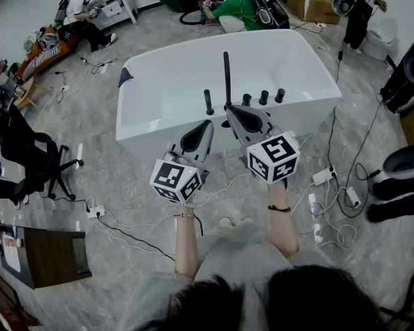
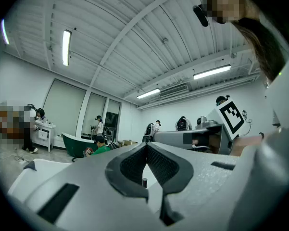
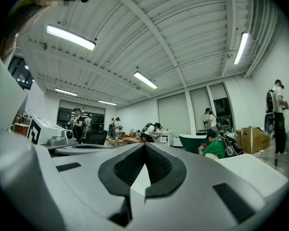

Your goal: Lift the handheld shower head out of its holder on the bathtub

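Forearms first, then my two grey grippers with their marker cubes, both held level toward the white oval bathtub [image 1: 162, 88]. My left gripper [image 1: 208, 123] has its jaws together with nothing between them (a small black post [image 2: 144, 182] shows through the gap below the pads). My right gripper [image 1: 229, 107] is likewise closed and empty, its tip close before the tub's near rim. The slim black handheld shower head [image 1: 226, 74] stands upright in its holder on that rim, beside three round black knobs [image 1: 263, 96].
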Demonstrator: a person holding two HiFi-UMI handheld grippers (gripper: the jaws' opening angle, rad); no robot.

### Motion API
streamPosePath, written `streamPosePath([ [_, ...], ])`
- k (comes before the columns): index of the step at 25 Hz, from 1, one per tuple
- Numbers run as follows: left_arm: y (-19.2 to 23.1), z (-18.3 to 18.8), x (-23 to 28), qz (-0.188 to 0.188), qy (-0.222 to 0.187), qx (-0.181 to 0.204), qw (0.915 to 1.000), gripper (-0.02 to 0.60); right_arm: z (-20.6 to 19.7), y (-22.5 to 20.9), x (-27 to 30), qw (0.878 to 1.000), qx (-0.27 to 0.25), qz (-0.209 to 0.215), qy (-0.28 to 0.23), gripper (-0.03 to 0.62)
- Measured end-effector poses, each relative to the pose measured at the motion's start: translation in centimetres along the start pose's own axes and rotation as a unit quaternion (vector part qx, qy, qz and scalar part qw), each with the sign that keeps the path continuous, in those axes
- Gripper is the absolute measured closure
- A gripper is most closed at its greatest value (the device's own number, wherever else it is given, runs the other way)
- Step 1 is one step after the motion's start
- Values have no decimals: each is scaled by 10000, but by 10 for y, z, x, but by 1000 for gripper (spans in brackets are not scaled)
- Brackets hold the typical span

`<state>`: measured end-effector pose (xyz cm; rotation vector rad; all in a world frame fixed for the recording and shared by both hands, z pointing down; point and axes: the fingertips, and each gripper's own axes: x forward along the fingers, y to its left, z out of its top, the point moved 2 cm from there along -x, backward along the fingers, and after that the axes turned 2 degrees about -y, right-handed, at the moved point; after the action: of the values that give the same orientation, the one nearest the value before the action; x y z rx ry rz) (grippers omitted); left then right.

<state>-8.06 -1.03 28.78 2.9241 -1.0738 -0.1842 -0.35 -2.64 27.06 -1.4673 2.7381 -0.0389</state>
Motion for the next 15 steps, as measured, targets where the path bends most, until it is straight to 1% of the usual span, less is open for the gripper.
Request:
streamPosePath([
  [15, -9, -7, 20, 93, 95, 32, 9999, 575, -2, -30, -11, 9999, 142, 27, -78, 594],
])
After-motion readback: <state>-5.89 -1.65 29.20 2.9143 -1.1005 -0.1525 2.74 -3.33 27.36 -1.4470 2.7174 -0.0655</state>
